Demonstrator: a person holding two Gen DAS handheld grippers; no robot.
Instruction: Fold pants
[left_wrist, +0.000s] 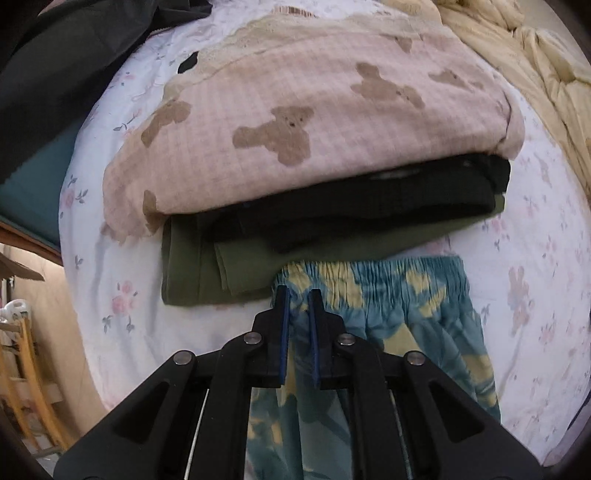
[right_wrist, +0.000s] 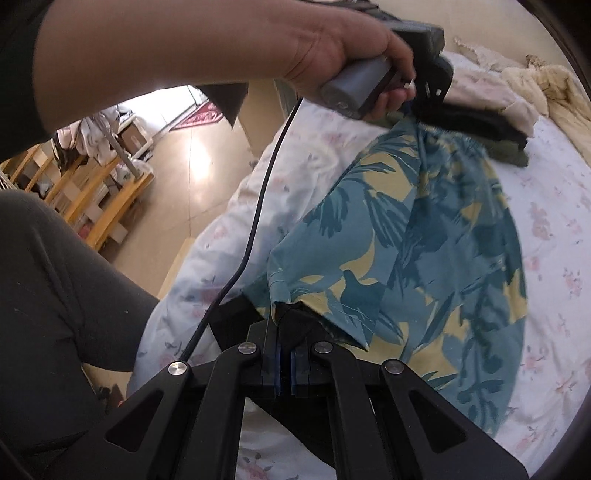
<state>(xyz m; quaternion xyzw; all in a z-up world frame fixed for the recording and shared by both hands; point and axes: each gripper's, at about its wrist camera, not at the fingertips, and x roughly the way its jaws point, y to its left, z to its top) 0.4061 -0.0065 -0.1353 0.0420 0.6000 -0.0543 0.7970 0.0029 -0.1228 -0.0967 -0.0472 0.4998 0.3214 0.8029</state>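
Observation:
The pants (left_wrist: 402, 317) are teal with yellow leaf print and lie on a white floral bedsheet (left_wrist: 122, 288); they also fill the right wrist view (right_wrist: 436, 251). My left gripper (left_wrist: 298, 295) is shut on the left end of the pants' gathered waistband. In the right wrist view the left gripper (right_wrist: 417, 110) shows at the top, held by a hand, gripping that waistband. My right gripper (right_wrist: 286, 317) is shut on the pants' near hem, and the cloth drapes over its fingertips.
A stack of folded clothes lies just beyond the waistband: an olive garment (left_wrist: 195, 269), a black one (left_wrist: 369, 206) and a pink bear-print one (left_wrist: 295, 122) on top. A cream quilt (left_wrist: 535, 74) lies at the far right. The bed's left edge drops to a floor with wooden shelves (right_wrist: 92, 192).

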